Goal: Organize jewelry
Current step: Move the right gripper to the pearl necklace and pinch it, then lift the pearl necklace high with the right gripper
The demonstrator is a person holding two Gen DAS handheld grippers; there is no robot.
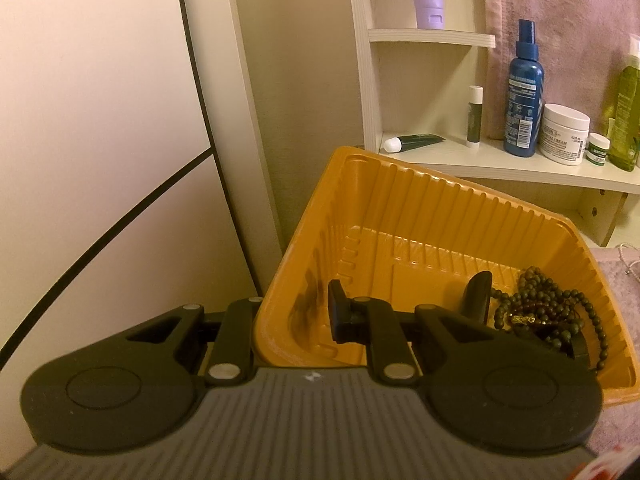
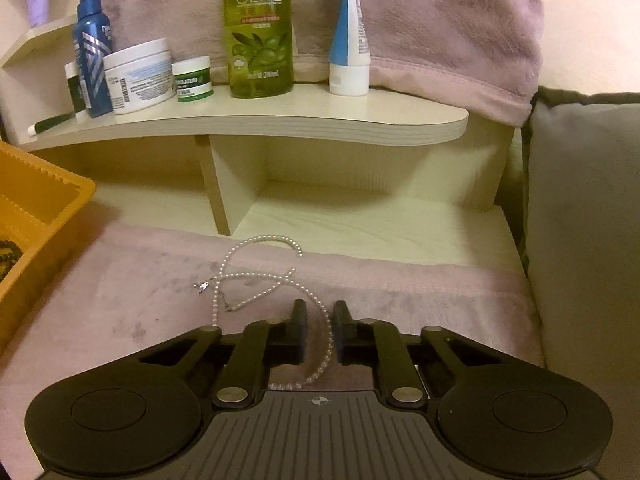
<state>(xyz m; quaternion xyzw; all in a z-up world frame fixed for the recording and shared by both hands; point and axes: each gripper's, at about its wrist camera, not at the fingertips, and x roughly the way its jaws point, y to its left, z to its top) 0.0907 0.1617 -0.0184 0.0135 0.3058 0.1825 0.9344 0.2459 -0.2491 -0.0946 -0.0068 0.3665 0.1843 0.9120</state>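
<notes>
My left gripper [image 1: 320,304] is shut on the near wall of an orange plastic tray [image 1: 440,208]. One finger [image 1: 336,312] is inside the tray; the other shows only as a dark shadow through the wall. A dark green bead necklace [image 1: 552,304] lies in the tray's right corner beside an upright black object [image 1: 478,292]. On the pink cloth, a pearl necklace [image 2: 330,332] lies in loops. My right gripper [image 2: 319,308] is low over it. One strand runs between the jaws, which stand narrowly apart, cloth visible in the gap. The tray's corner [image 2: 40,200] shows at the left.
A cream shelf [image 2: 280,120] behind the cloth carries a blue spray bottle [image 2: 92,52], a white cream jar [image 2: 138,76], a small green jar [image 2: 192,78], an olive bottle [image 2: 260,28] and a blue-white tube [image 2: 350,40]. A grey cushion [image 2: 584,200] stands at the right.
</notes>
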